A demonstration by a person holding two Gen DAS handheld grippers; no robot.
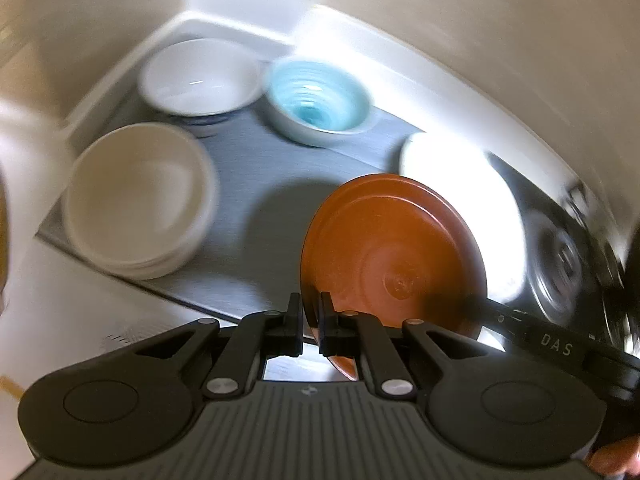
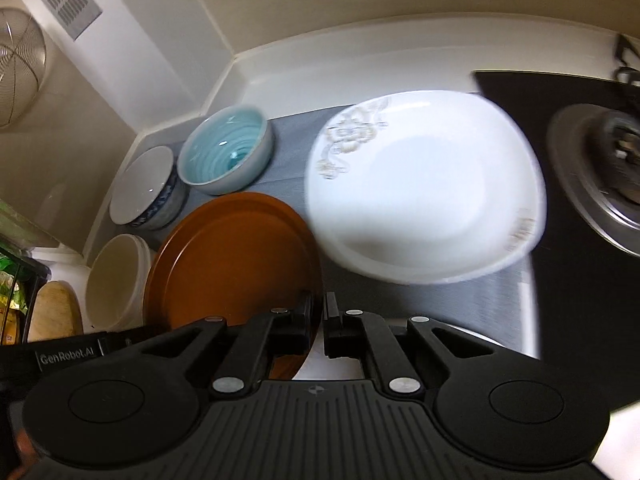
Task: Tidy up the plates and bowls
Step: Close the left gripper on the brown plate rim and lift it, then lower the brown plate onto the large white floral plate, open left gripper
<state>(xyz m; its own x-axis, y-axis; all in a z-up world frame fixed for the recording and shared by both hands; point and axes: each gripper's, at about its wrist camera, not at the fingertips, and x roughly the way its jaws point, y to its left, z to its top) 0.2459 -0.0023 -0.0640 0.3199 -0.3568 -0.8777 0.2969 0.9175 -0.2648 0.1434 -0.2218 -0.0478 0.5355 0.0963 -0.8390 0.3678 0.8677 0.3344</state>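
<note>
Brown plate (image 1: 392,256) tilted over mat | left claw (image 1: 310,320) clamps rim; right claw (image 2: 320,320) clamps rim

Brown plate (image 1: 384,248): smooth, semi-gloss surface resembling plastic or glazed ware, with faint concentric rings. White plate (image 2: 424,184): glossy glazed ceramic with a pale floral print at the rim. Turquoise bowl (image 2: 226,152): glossy glaze, ridged in spirals inside, pale and smooth outside. White bowl (image 1: 200,76): shiny ceramic, blue pattern on the outer wall. Cream bowl (image 1: 138,200): smooth, duller off-white finish. Grey mat (image 1: 256,168): matt, finely textured. Table (image 2: 320,76): smooth white, slightly glossy. Left claw (image 1: 311,320) and right claw (image 2: 325,320): matt black plastic with bright metal rivets. Hob (image 2: 580,240): glossy black surface, metal burner ring.
</note>
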